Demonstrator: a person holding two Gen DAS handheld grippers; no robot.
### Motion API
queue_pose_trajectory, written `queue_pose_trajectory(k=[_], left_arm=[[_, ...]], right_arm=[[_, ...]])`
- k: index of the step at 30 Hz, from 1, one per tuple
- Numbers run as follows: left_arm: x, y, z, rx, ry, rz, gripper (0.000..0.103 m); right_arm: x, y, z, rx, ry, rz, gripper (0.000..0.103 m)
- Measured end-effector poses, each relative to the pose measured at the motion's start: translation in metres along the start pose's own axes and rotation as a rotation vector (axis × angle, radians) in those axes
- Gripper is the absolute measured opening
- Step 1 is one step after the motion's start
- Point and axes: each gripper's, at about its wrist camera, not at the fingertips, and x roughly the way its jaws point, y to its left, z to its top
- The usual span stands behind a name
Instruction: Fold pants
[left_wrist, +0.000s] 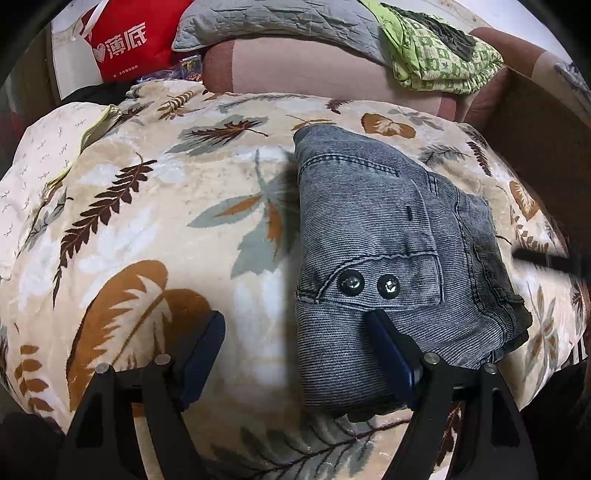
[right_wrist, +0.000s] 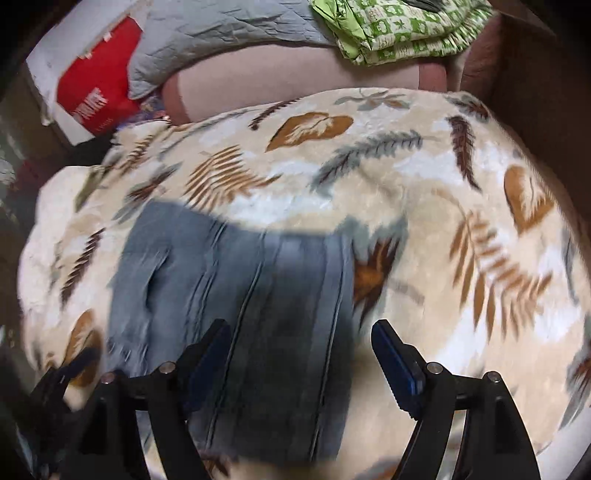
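The pants (left_wrist: 399, 251) lie folded into a compact bundle on the leaf-print blanket (left_wrist: 147, 221), right of centre in the left view. The left claw (left_wrist: 295, 350) hangs apart, empty, its right finger over the bundle's near edge. The right claw (right_wrist: 301, 354), also apart, straddles the bundle's right edge, long seams running away from it.
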Motion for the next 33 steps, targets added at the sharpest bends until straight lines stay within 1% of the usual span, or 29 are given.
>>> queue_pose_trajectory(k=[1,2,3,4,5,6,8,12,14,16,20,21,22,23,24,25,28,30,31,32,33], left_arm=[[0.000,-0.001,0.001,0.002,0.004,0.005,0.080],[0.000,-0.002,0.001,0.003,0.010,0.012,0.080],[0.000,-0.004,0.003,0.006,0.021,0.016,0.080],[-0.002,-0.005,0.004,0.016,0.024,0.029,0.080],[-0.005,-0.007,0.005,0.029,0.021,0.040,0.080],[-0.006,-0.007,0.006,0.032,0.023,0.046,0.080],[-0.012,-0.007,0.008,0.022,0.031,0.053,0.080],[-0.021,-0.007,0.007,0.024,0.026,0.068,0.080],[-0.024,-0.009,0.007,0.028,0.021,0.075,0.080],[-0.026,-0.009,0.006,0.030,0.021,0.077,0.080],[-0.028,-0.009,0.005,0.031,0.020,0.080,0.080],[-0.028,-0.009,0.005,0.031,0.021,0.078,0.080],[-0.027,-0.010,0.004,0.035,0.025,0.079,0.080],[-0.027,-0.010,0.004,0.039,0.030,0.078,0.080],[-0.027,-0.010,0.003,0.040,0.029,0.077,0.080],[-0.028,-0.010,0.003,0.040,0.025,0.077,0.080],[-0.030,-0.008,0.004,0.031,0.021,0.069,0.080],[-0.033,-0.004,0.005,0.007,0.001,0.070,0.080],[-0.032,-0.003,0.005,-0.008,0.000,0.057,0.080],[-0.028,-0.003,0.005,-0.011,0.011,0.049,0.080],[-0.023,-0.005,0.003,-0.001,0.030,0.050,0.080]], right_arm=[[0.004,0.001,-0.011,-0.015,0.020,-0.007,0.081],[0.013,0.003,-0.022,-0.042,0.051,-0.046,0.081],[0.028,0.004,-0.032,-0.077,0.086,-0.108,0.081],[0.034,0.002,-0.038,-0.080,0.090,-0.104,0.081],[0.028,-0.004,-0.039,-0.039,0.064,-0.075,0.081],[0.024,-0.006,-0.038,-0.023,0.064,-0.065,0.081],[0.009,-0.007,-0.036,-0.004,0.020,-0.059,0.081],[-0.015,0.001,-0.037,-0.014,-0.052,-0.019,0.081],[-0.021,0.010,-0.038,-0.027,-0.083,0.000,0.081],[-0.023,0.018,-0.039,-0.045,-0.098,-0.001,0.082],[-0.009,0.029,-0.044,-0.077,-0.086,-0.014,0.082],[0.004,0.027,-0.045,-0.094,-0.066,-0.035,0.083],[0.016,0.027,-0.048,-0.109,-0.028,-0.057,0.083],[0.027,0.024,-0.050,-0.099,-0.005,-0.048,0.083],[0.025,0.020,-0.052,-0.072,-0.020,-0.038,0.086],[0.023,0.019,-0.051,-0.061,-0.015,-0.038,0.087],[0.016,0.021,-0.049,-0.079,-0.020,-0.058,0.087],[0.003,0.020,-0.047,-0.063,-0.057,-0.043,0.087],[-0.003,0.019,-0.046,-0.050,-0.081,-0.029,0.087],[-0.005,0.018,-0.045,-0.047,-0.092,-0.026,0.087],[-0.001,0.018,-0.046,-0.059,-0.082,-0.039,0.087]])
